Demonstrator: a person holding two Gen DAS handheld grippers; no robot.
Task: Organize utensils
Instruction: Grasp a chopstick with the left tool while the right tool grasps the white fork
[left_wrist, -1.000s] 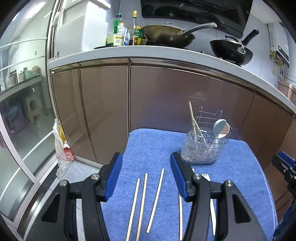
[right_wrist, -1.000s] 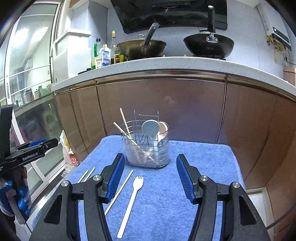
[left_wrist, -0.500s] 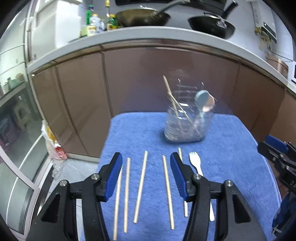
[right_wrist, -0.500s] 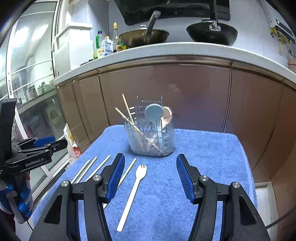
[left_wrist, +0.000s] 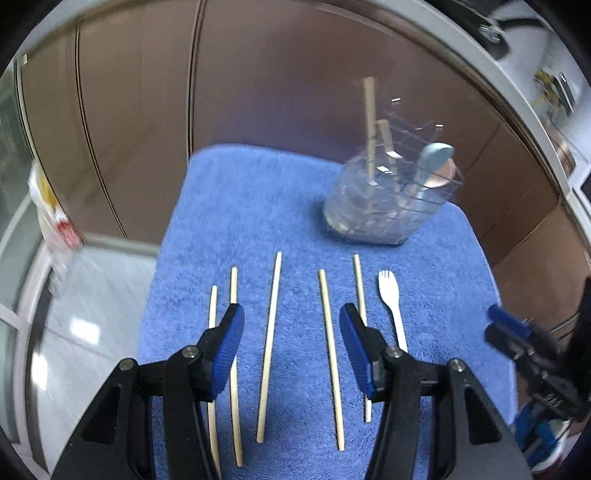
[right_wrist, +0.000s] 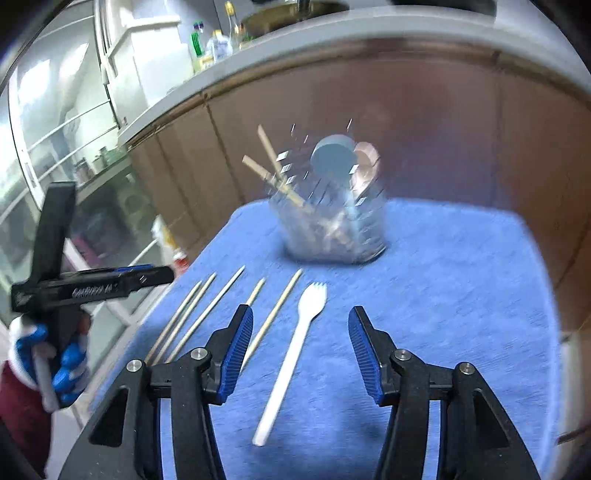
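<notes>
Partly done: two chopsticks and two spoons stowed in wire caddy. Five chopsticks and white fork left on blue towel. Left gripper spread, empty; right gripper just closing, ungripped, fork between jaws.

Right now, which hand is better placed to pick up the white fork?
Right. The right gripper is open with the white fork lying between its fingers; the left gripper straddles chopsticks, with the fork outside its fingers.

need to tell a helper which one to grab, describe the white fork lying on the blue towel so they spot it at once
Find the blue towel below the brown cabinets, with the clear utensil holder at its far end. In front of it lie five wooden chopsticks; the white fork lies at their right end, the only white, pronged piece.
</notes>
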